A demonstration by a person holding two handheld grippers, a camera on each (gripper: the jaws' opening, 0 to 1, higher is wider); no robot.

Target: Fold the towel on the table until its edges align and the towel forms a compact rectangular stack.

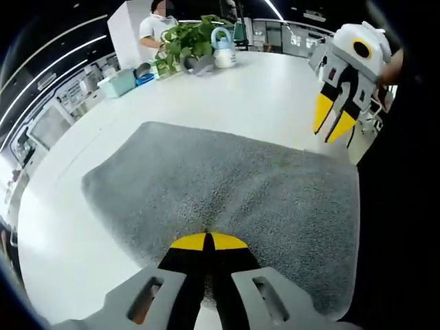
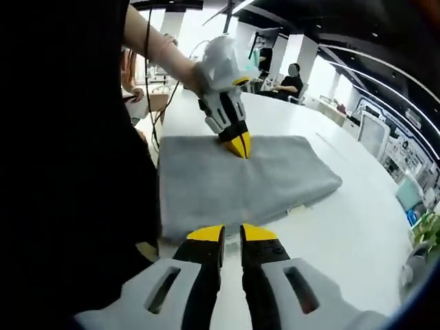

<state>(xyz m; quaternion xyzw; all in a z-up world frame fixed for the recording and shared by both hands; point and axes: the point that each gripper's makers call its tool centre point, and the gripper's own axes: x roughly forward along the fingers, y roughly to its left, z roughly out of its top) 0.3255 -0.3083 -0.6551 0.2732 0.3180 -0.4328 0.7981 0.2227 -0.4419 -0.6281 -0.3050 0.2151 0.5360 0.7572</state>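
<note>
Inspector A: Lighting?
Inspector B: Bright and even, from ceiling strip lights [image 1: 275, 9]. The white table [image 1: 261, 89] glares, nearly blown out in the left gripper view.
Inspector A: Shadows?
Inspector B: Soft; a thin one under the grey towel [image 2: 240, 180] edge.
Inspector A: Faults?
Inspector B: Strong fisheye bending at edges; background soft, slightly blurred.

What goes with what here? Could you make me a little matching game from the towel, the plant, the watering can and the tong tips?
Things:
1. towel
2. potted plant
3. watering can
4. left tongs tips

Descriptions:
A. yellow, closed together at the towel's edge
B. white with a blue handle
C. grey, lying on the white table
D. green and leafy, at the table's far end

Pairs: 1-C, 2-D, 3-B, 4-A
</note>
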